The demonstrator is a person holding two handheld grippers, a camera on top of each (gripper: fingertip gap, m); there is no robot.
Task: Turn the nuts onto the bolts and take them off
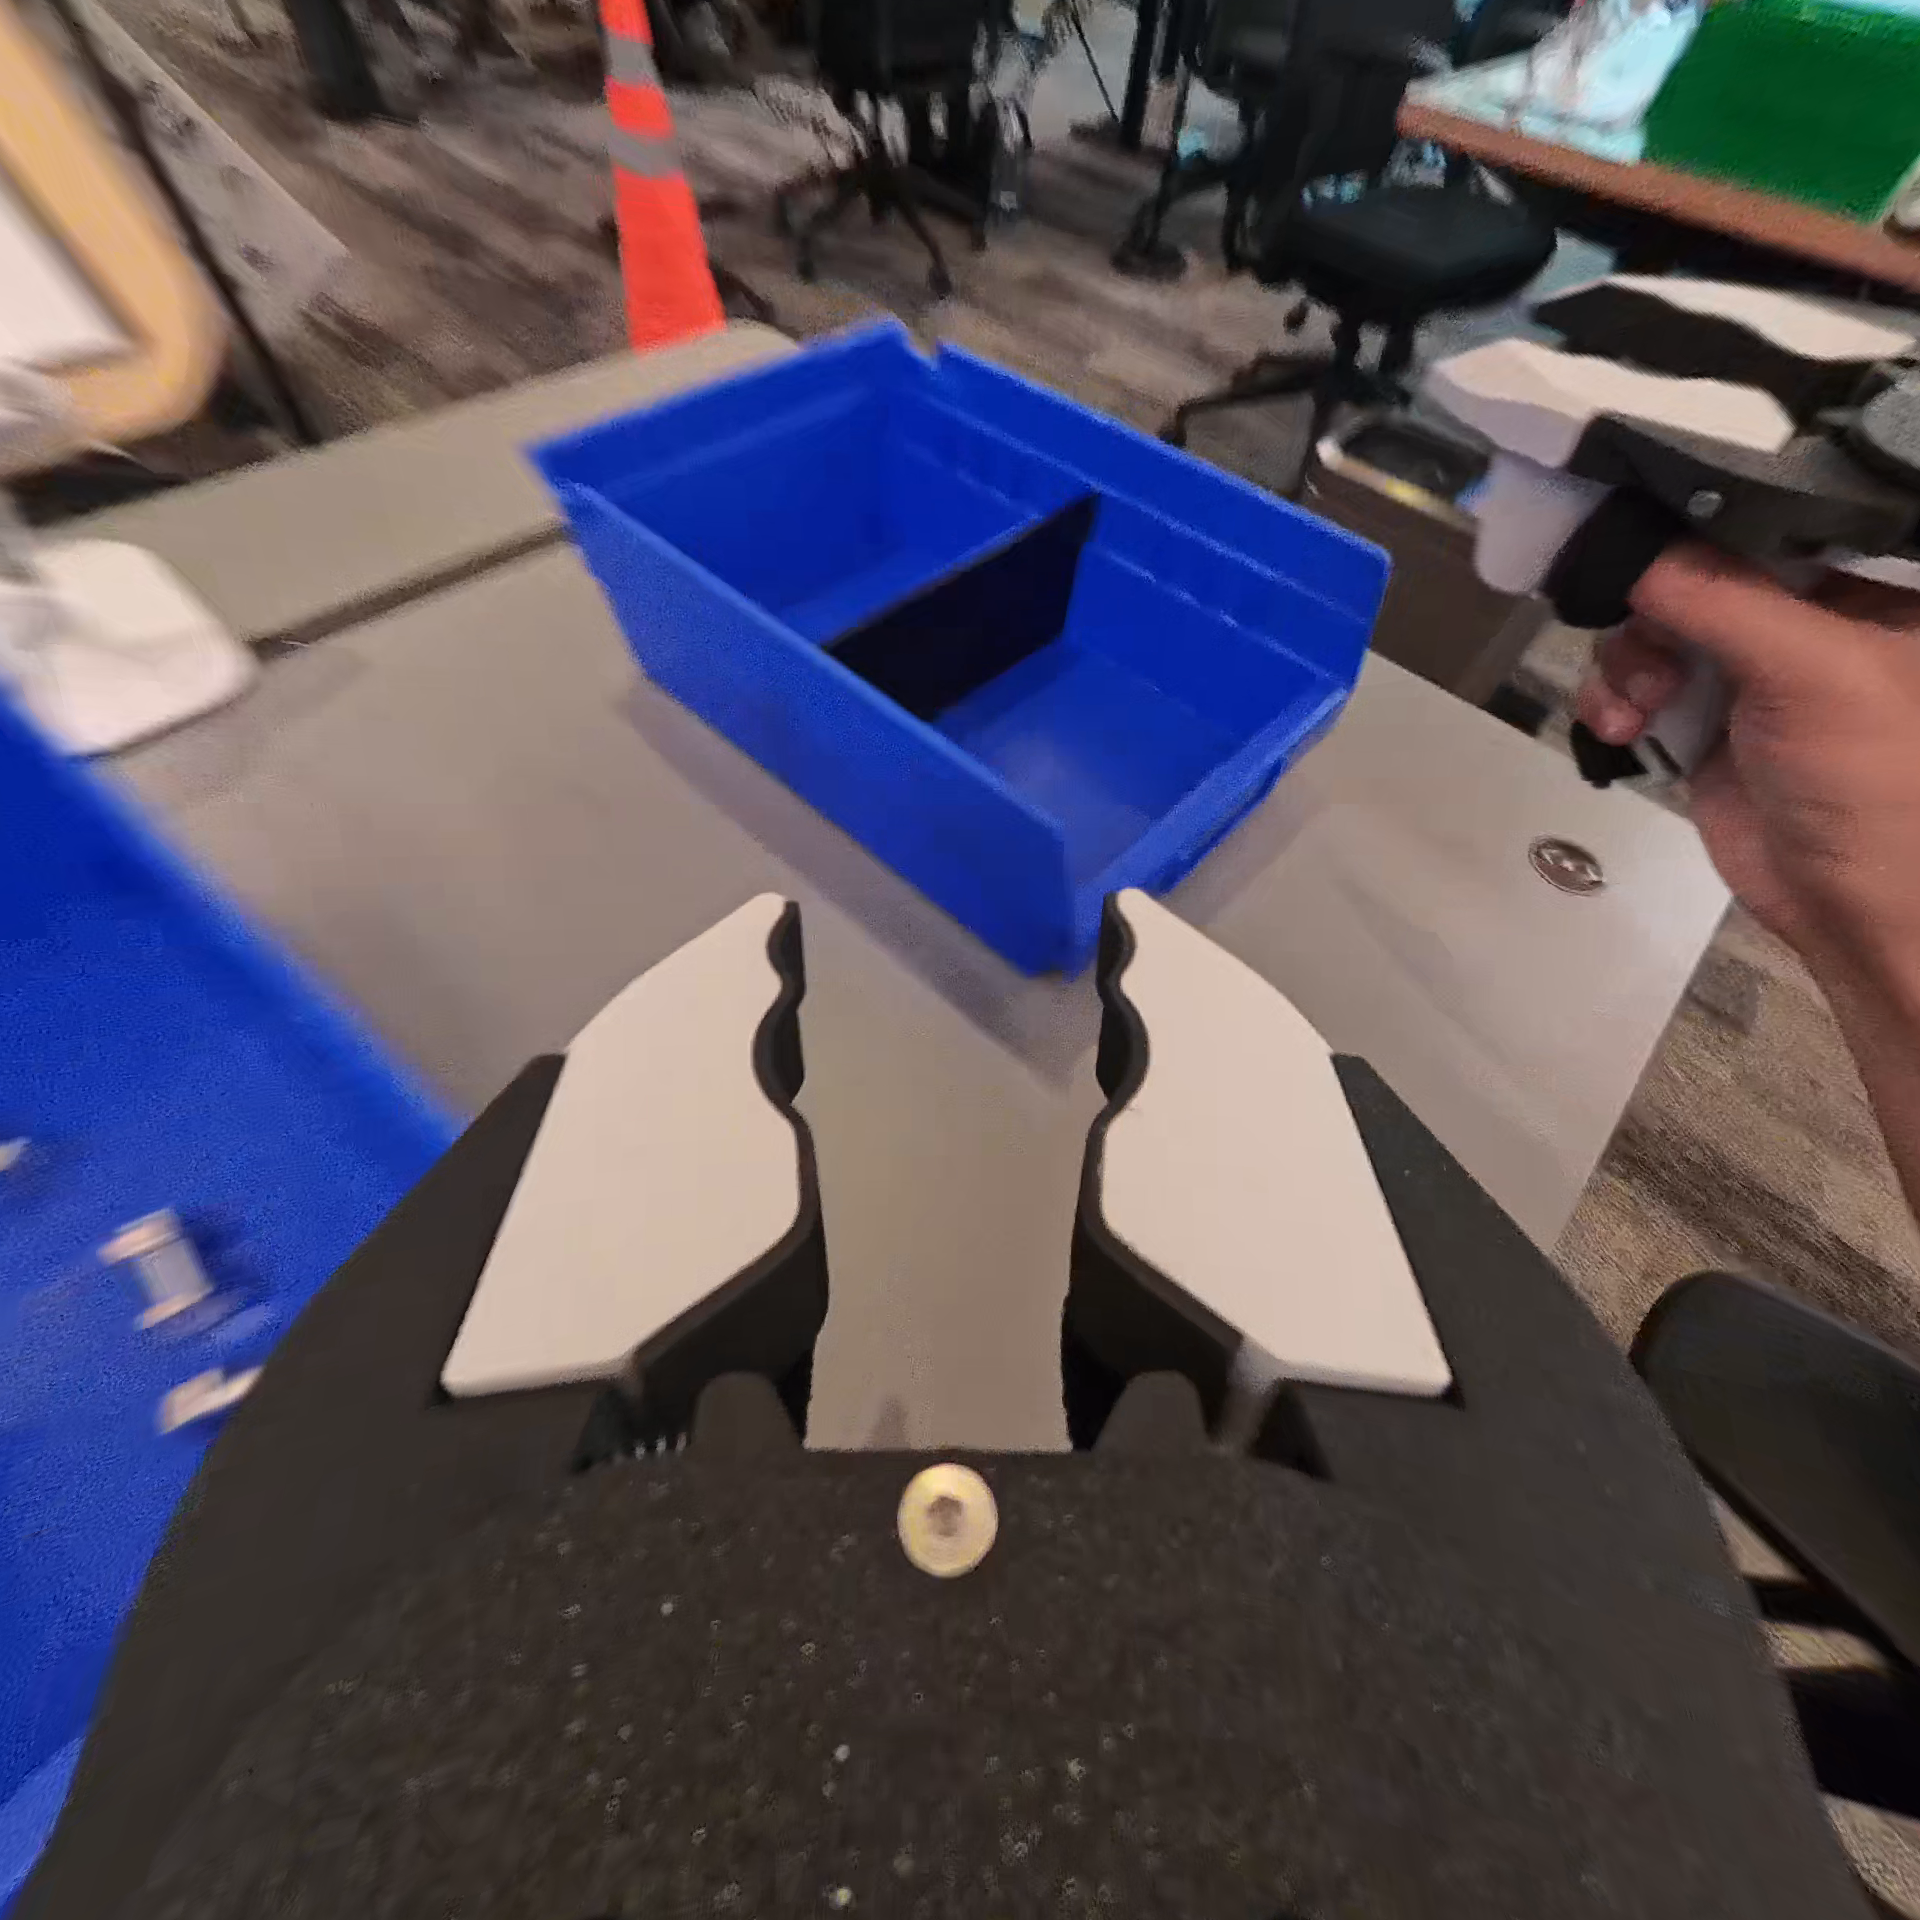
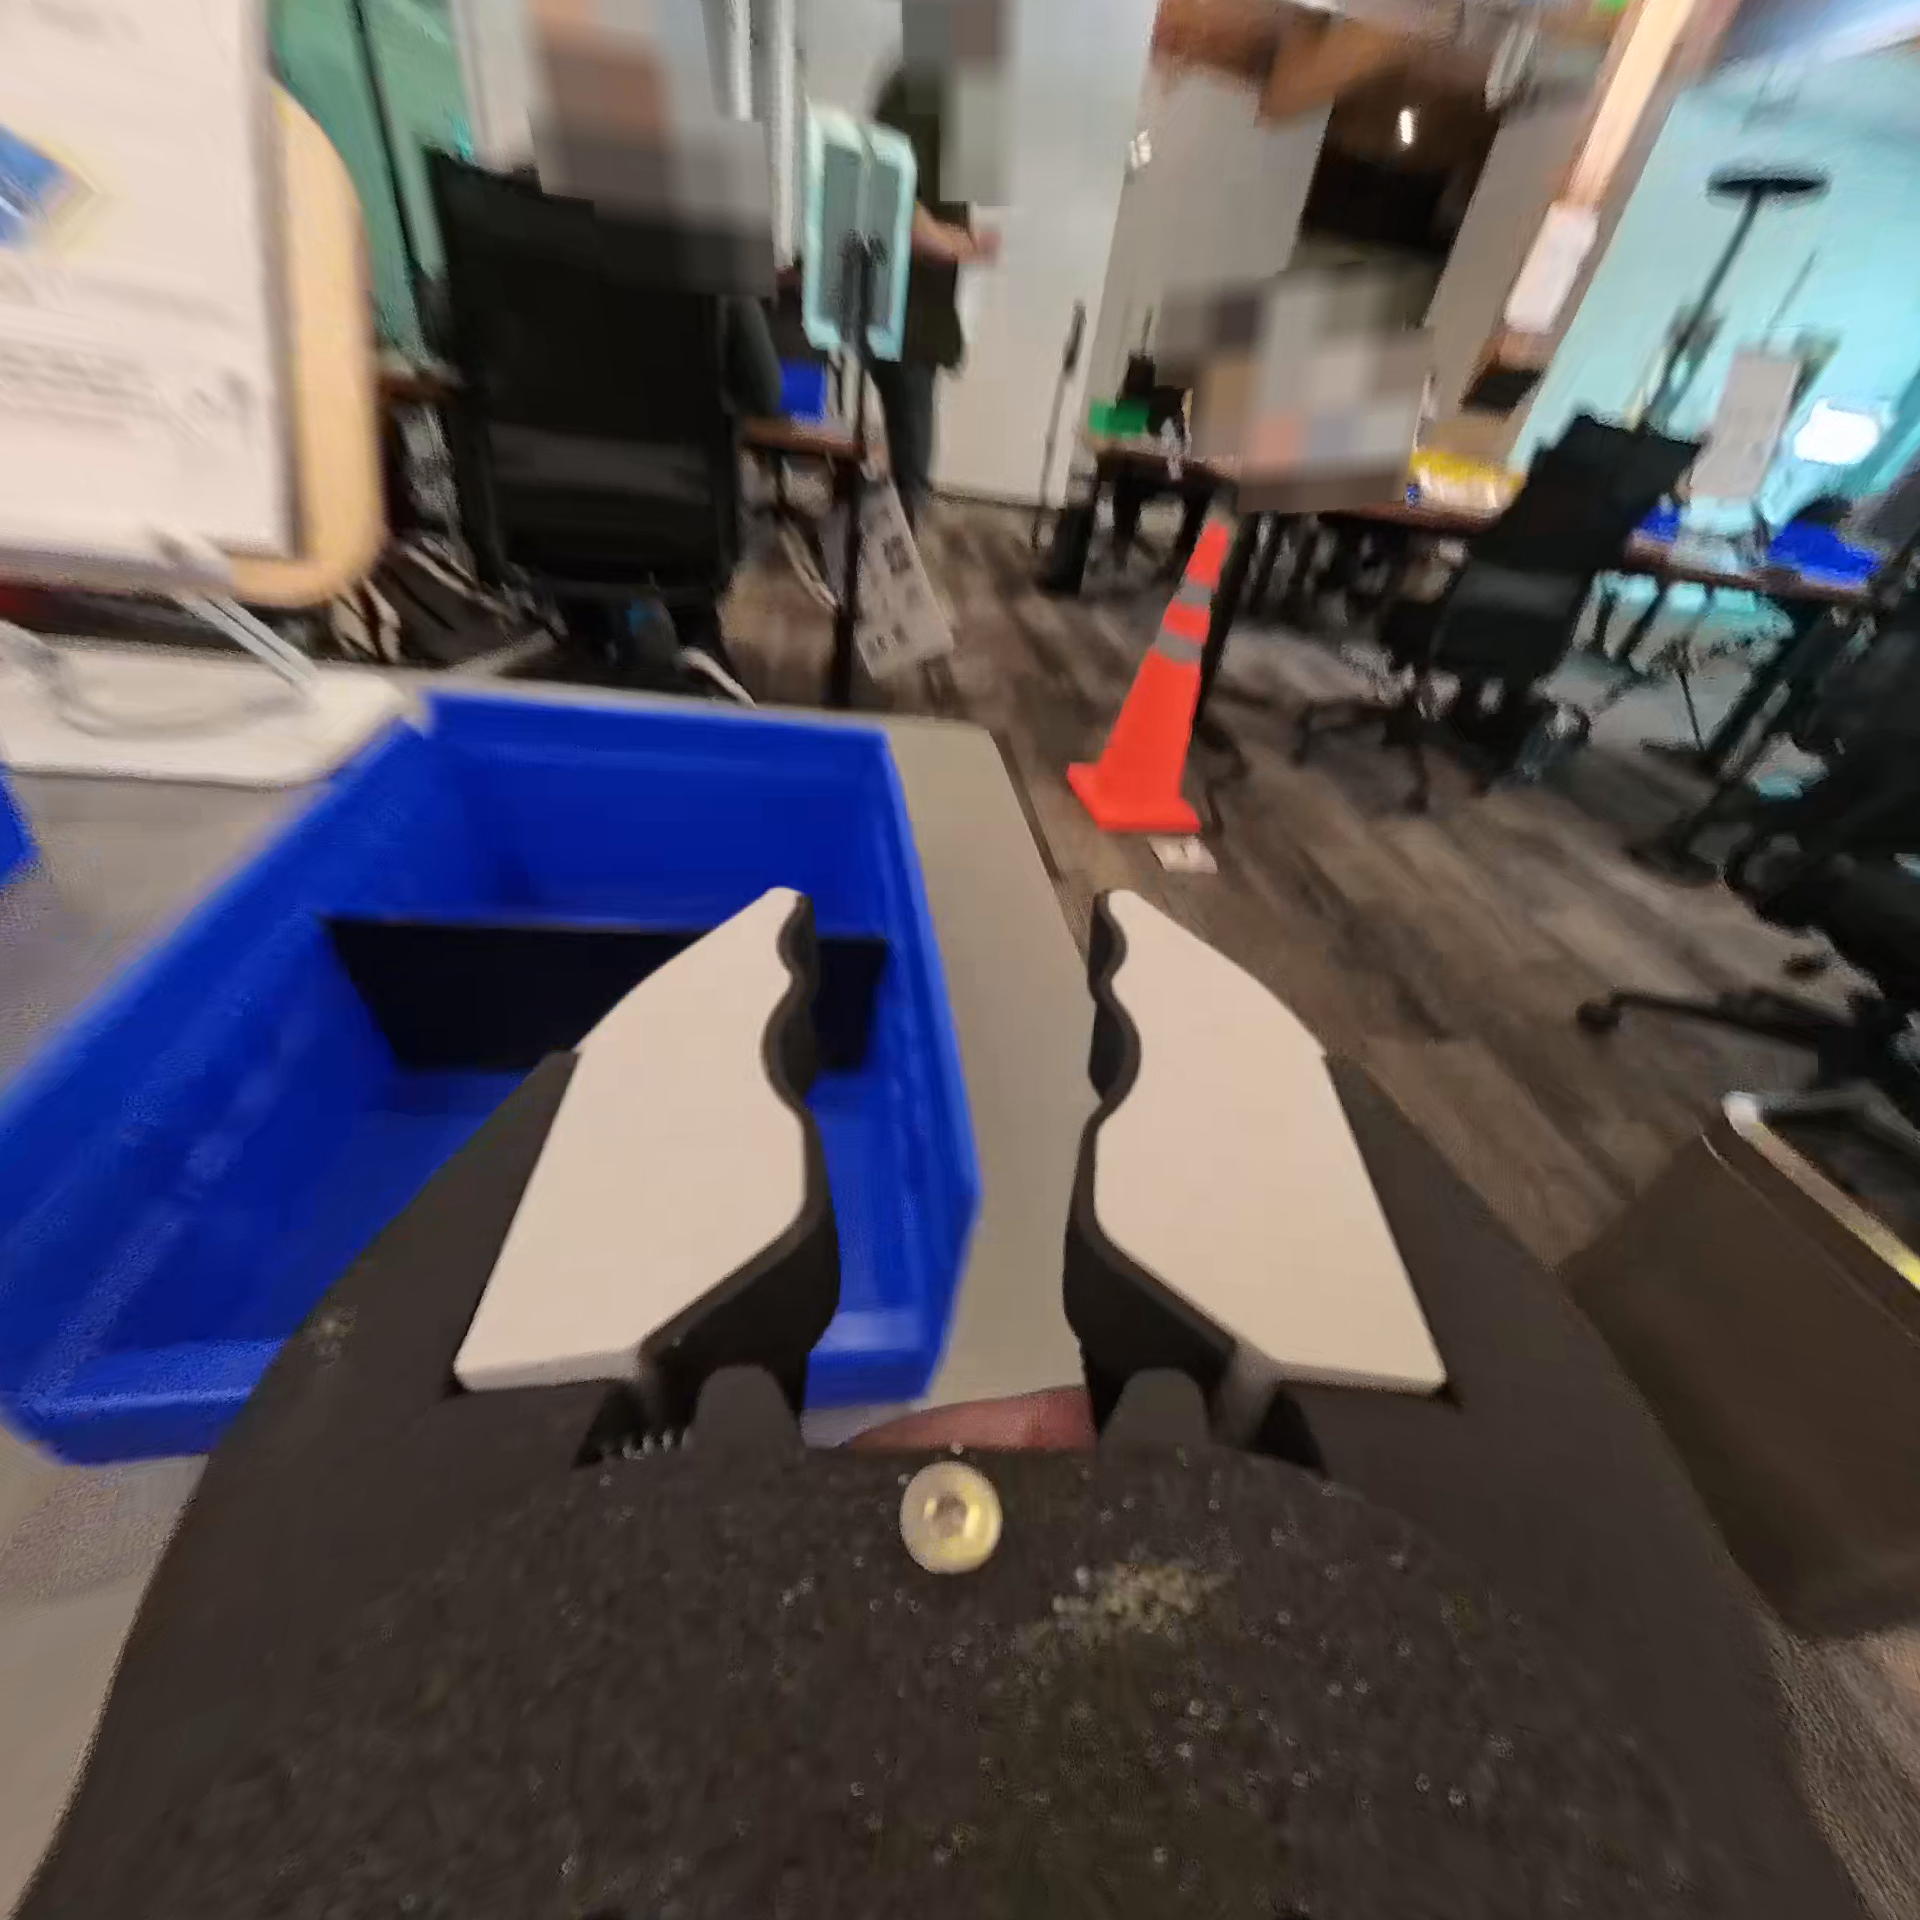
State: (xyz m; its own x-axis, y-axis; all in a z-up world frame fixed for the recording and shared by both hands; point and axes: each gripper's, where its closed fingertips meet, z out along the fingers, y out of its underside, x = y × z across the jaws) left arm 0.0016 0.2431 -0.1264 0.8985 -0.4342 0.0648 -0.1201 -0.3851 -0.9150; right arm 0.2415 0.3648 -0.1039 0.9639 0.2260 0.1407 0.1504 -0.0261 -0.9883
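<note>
Blurred metal pieces, probably the nuts and bolts (image 1: 166, 1288), are lying in a blue bin (image 1: 125, 1039) at the left edge of the left wrist view, well left of the left gripper (image 1: 951, 940), whose jaws are standing apart and empty. The right gripper (image 2: 951, 935) is hovering, parted and holding nothing, over a divided blue bin (image 2: 925, 1039) that is showing no hardware. No threading is under way.

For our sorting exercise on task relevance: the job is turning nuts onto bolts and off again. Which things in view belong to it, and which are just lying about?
Belong to the job:
left gripper, open
right gripper, open
divided blue bin, nothing visible inside
blurred metal hardware in second blue bin

Just lying about:
orange cone
office chairs
grey table
</note>
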